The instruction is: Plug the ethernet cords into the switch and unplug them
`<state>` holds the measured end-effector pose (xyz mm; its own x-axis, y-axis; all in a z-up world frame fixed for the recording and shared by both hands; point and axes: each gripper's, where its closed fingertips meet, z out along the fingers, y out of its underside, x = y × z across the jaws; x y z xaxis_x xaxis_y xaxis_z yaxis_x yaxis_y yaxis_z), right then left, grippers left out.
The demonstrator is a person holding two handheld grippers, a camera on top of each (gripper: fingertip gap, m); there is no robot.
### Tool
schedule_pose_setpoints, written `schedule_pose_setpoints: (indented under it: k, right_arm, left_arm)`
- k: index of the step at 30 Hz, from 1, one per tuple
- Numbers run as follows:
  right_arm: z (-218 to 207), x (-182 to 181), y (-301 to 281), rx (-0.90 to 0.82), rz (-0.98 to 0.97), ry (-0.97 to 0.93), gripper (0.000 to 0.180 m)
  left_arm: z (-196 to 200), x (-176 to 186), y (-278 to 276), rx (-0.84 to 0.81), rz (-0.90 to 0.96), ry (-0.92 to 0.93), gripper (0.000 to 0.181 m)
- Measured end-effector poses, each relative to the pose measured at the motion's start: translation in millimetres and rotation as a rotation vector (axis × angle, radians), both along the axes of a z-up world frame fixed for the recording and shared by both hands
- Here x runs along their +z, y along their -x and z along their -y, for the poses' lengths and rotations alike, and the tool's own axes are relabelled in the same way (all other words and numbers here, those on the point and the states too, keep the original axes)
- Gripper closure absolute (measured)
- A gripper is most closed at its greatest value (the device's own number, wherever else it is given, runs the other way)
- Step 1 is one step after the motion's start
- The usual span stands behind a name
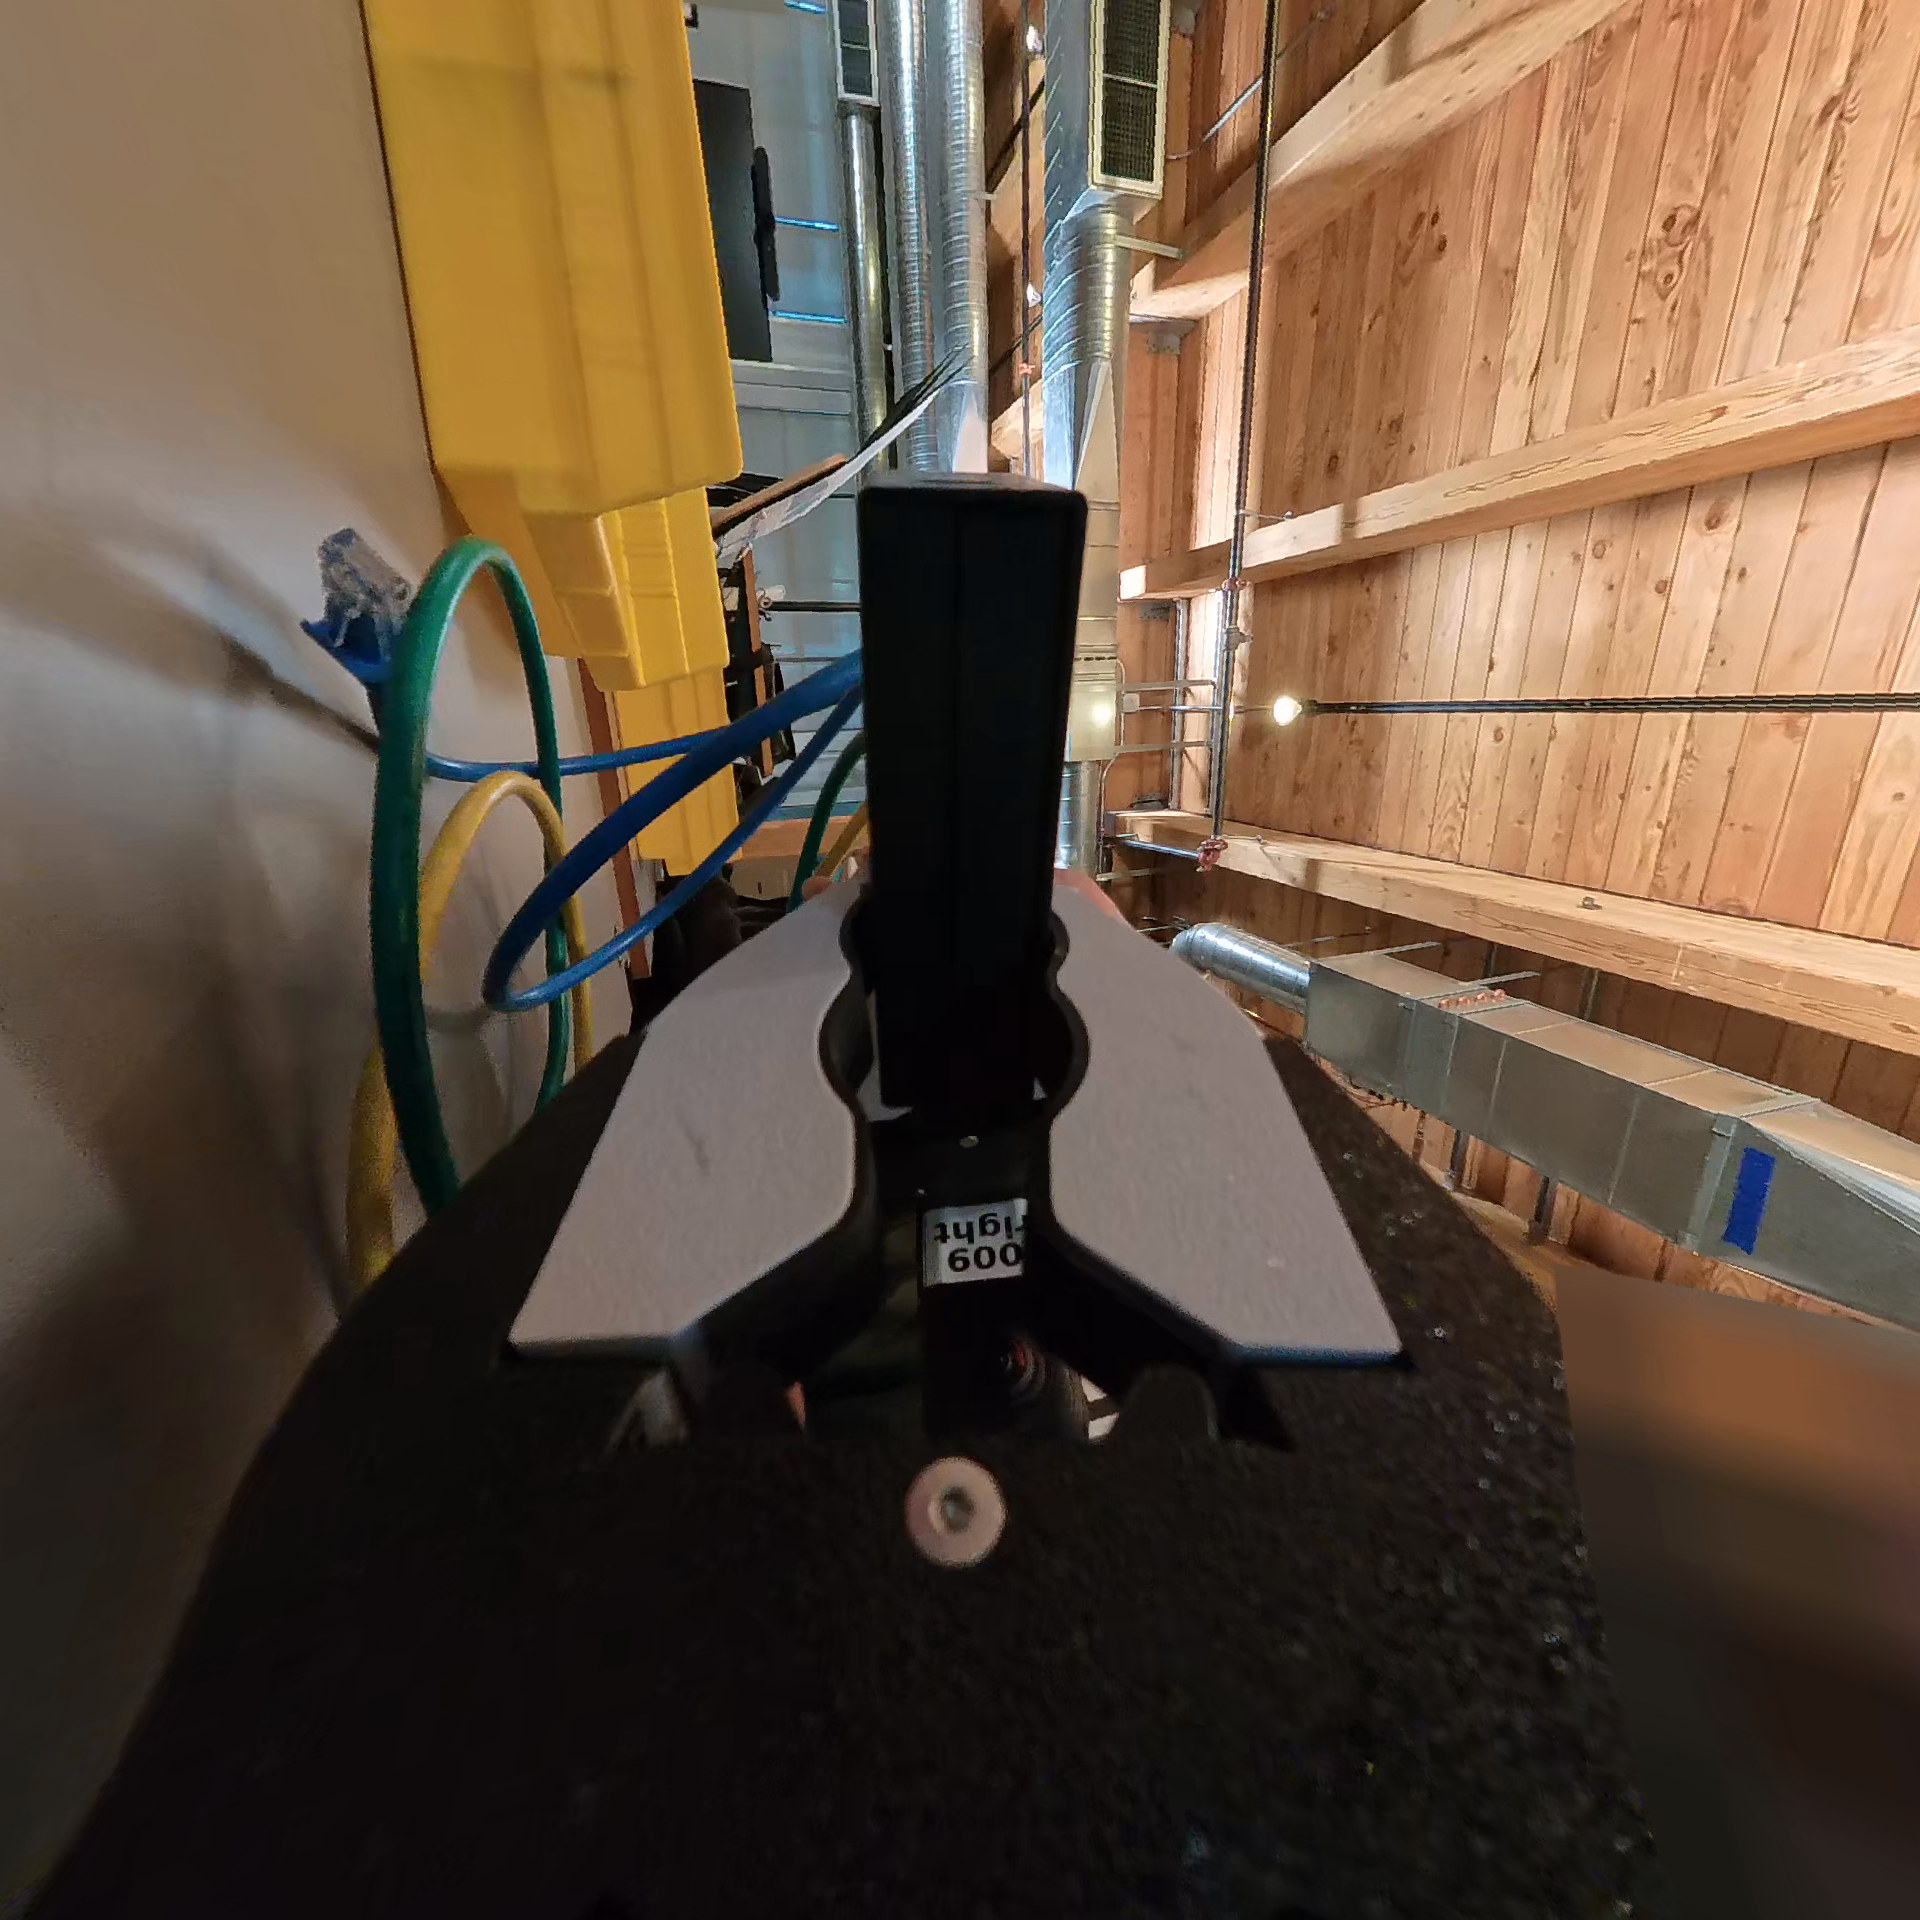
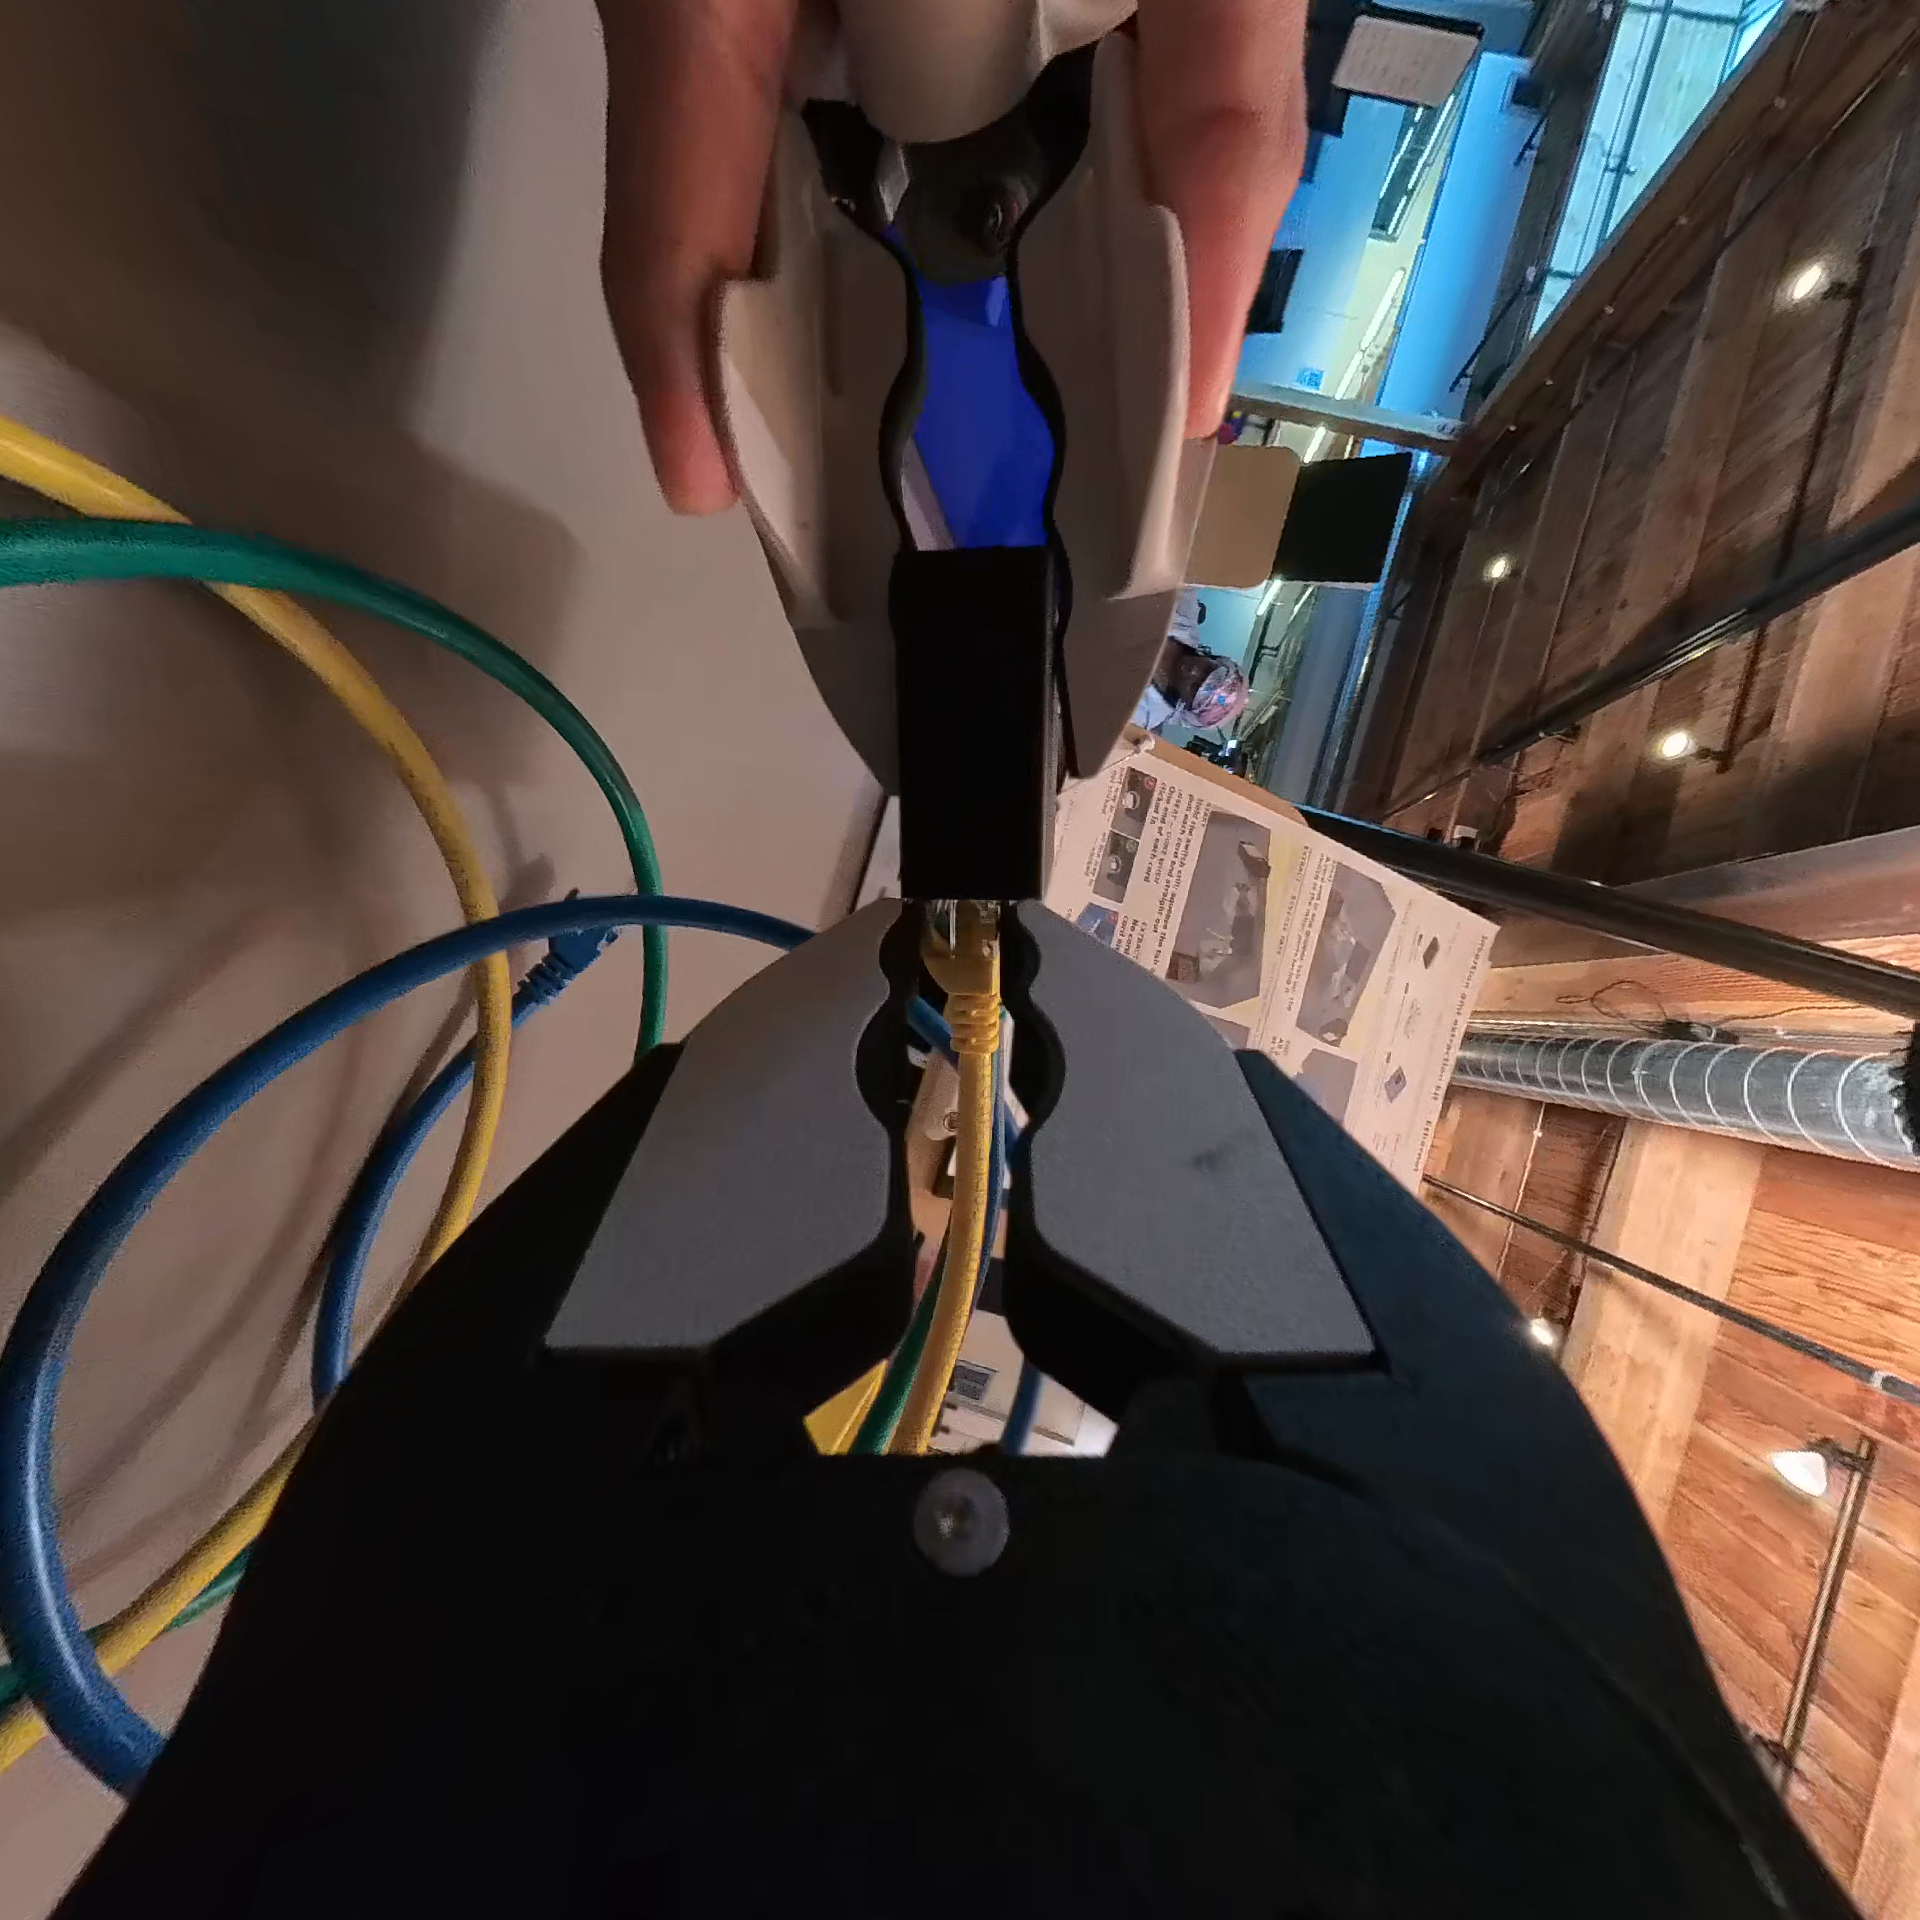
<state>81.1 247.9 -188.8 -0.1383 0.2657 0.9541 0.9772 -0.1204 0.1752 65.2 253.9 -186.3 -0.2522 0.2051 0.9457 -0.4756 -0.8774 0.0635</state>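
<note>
Right gripper (image 2: 961,925) clamps the yellow cord (image 2: 971,1039) plug, nosed against the switch (image 2: 971,717).
Left gripper (image 1: 961,935) grips the switch; plug and switch long axes run in line.

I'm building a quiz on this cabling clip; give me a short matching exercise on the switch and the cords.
Things:
1. switch
2. yellow cord
3. blue cord plug
4. green cord

States:
A. free end lying loose on the table
B. gripped by the left gripper
C. looped on the table, not held
D. plug between the right gripper fingers, at the switch's end

Pairs: 1-B, 2-D, 3-A, 4-C
</note>
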Motion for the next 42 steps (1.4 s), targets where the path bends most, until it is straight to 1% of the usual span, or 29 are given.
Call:
schedule_pose_setpoints:
  k: [3,6,7,9,12,14,18,23,28,42]
  right_arm:
    - [-1,-1,-1,-0.019,-0.046,-0.005,0.166]
    - [-1,-1,1,-0.016,0.011,0.003,0.166]
    - [-1,-3,1,-0.025,0.020,0.011,0.167]
    - [-1,-8,2,-0.029,0.098,0.031,0.167]
    - [-2,-16,2,-0.042,0.144,0.073,0.167]
    - [-3,-15,1,-0.058,0.138,0.080,0.167]
    - [-4,-22,0,-0.079,0.180,0.119,0.167]
    - [-3,-18,-1,-0.081,0.190,0.132,0.167]
    - [-2,-16,-1,-0.075,0.154,0.166,0.168]
    - [-10,-11,3,-0.043,0.181,0.126,0.167]
  left_arm:
    - [-1,-1,0,0.003,-0.003,0.001,0.154]
    - [-1,-2,1,0.004,0.002,-0.015,0.154]
    - [-2,-4,1,0.013,0.000,-0.031,0.154]
    - [-5,-10,-1,0.049,-0.013,-0.059,0.154]
    - [-8,-19,-4,0.088,-0.050,-0.097,0.153]
    - [-8,-20,-4,0.072,-0.036,-0.071,0.153]
    - [-11,-27,-5,0.071,-0.078,-0.057,0.154]
    - [-10,-24,-4,0.047,-0.076,-0.017,0.154]
    - [-8,-21,-4,0.044,-0.071,-0.001,0.154]
    - [-16,-16,-1,0.068,-0.047,-0.011,0.154]
